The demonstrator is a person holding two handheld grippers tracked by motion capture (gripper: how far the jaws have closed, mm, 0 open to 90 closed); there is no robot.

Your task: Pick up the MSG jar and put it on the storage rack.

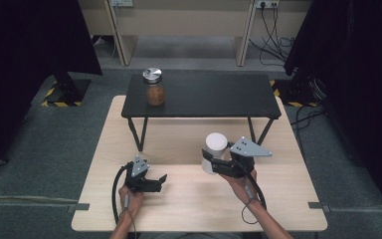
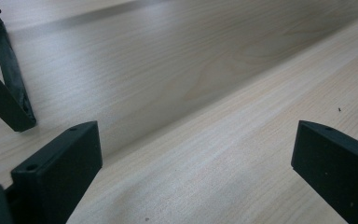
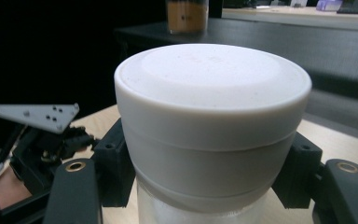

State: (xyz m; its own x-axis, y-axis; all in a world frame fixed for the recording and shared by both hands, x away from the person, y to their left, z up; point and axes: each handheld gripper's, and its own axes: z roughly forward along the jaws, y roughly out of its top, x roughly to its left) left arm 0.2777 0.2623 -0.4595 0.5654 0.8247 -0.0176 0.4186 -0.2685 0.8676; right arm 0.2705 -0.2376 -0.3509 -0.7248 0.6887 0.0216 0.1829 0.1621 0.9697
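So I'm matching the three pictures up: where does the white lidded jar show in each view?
High view: the white lidded jar is right of centre, clamped in the right hand-held gripper.
Left gripper view: not in it.
Right gripper view: centre, close up.
Shared landmark: the brown-filled glass jar with metal lid on the black shelf.

I see a white jar (image 1: 215, 150) between my black right gripper (image 1: 210, 163) jaws, over pale wood-grain table (image 1: 189, 199). A brown-filled jar (image 1: 154, 87) with silver lid sits on the black shelf (image 1: 214, 97)
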